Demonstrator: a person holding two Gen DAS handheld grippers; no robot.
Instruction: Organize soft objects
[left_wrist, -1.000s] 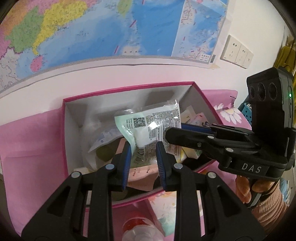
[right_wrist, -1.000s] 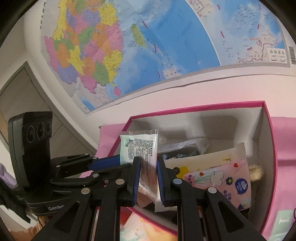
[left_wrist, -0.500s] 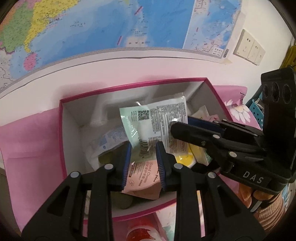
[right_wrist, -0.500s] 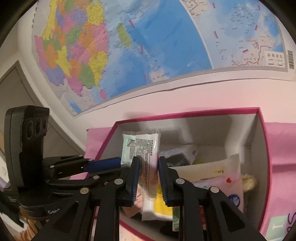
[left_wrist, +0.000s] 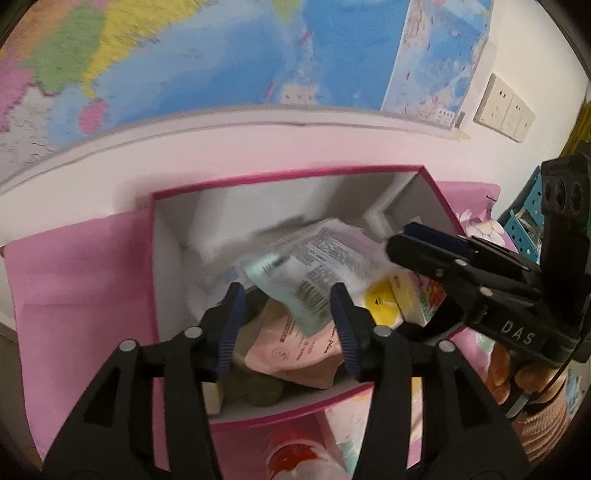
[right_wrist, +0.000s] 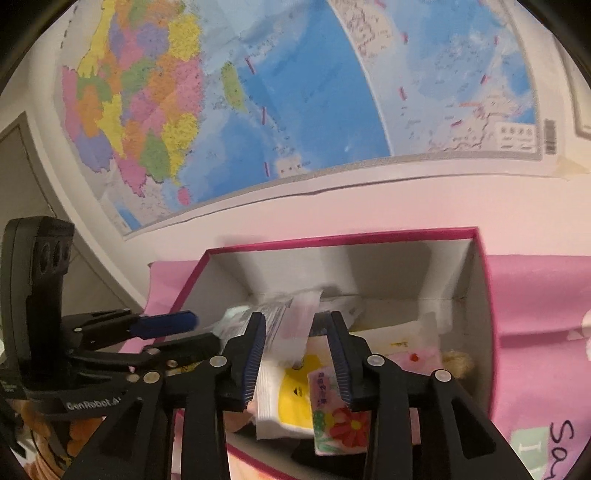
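A pale green and clear printed packet (left_wrist: 310, 273) is blurred above the other soft packs in the pink-rimmed white box (left_wrist: 166, 258). My left gripper (left_wrist: 287, 325) hangs over the box's near side, jaws opening, and the packet's lower corner sits loose between its fingers. My right gripper (right_wrist: 296, 350) comes in from the right, jaws also opening; the packet (right_wrist: 291, 325) shows blurred between its pads, with gaps on both sides. Each gripper appears in the other's view: the right gripper (left_wrist: 424, 243) and the left gripper (right_wrist: 166, 325).
Inside the box (right_wrist: 480, 295) lie a pink packet (left_wrist: 295, 350), a yellow one (left_wrist: 380, 302), a floral pack (right_wrist: 340, 417) and a fuzzy plush (right_wrist: 458, 363). The box sits on a pink cloth (left_wrist: 74, 295) against a wall with a map. A red-capped bottle (left_wrist: 295, 454) stands nearer.
Both grippers were shut on the printed packet, holding it upright over the box. Both have opened, and the packet has tipped and dropped lower into the box.
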